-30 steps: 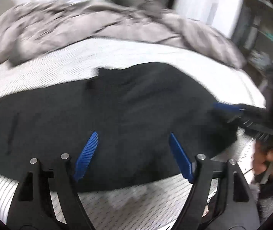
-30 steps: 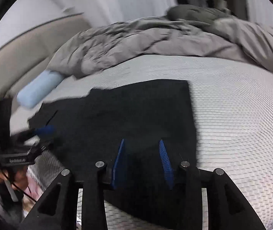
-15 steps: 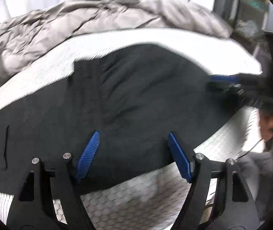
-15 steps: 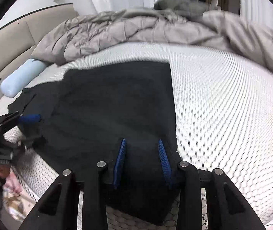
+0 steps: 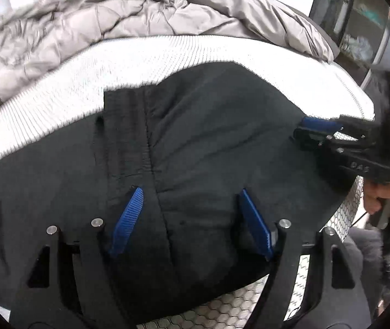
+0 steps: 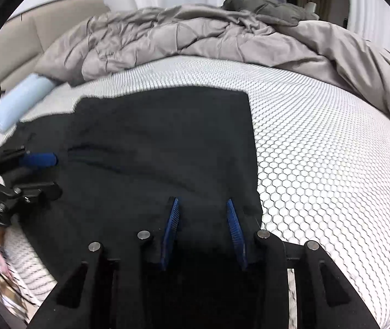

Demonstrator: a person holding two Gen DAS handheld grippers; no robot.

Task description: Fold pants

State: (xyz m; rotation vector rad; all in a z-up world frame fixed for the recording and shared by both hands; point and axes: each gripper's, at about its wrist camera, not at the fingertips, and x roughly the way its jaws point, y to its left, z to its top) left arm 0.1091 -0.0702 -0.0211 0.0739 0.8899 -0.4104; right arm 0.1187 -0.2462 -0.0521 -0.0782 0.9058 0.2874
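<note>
Black pants point(image 5: 208, 142) lie spread flat on the white honeycomb mattress point(image 5: 66, 104). My left gripper point(image 5: 191, 192) hovers low over their near part, beside a seam, with its blue pads wide apart and nothing pinched. In the right wrist view the pants point(image 6: 162, 142) fill the middle. My right gripper point(image 6: 201, 201) stands over their near right corner, its pads partly apart over the cloth. Each gripper shows in the other's view: the right gripper point(image 5: 308, 130) at the pants' right end, the left gripper point(image 6: 48, 172) at their left end.
A bunched grey duvet point(image 6: 195, 35) covers the far half of the bed. A light-blue bolster point(image 6: 19, 107) lies by the beige headboard point(image 6: 58, 24). A person's hand point(image 5: 378, 200) holds the right gripper's handle past the mattress edge. Dark shelves point(image 5: 359, 22) stand beyond.
Both grippers have sunk closer to the pants, which now fill more of each view. The left gripper has shifted along them and rolled a little. The pants lie as before.
</note>
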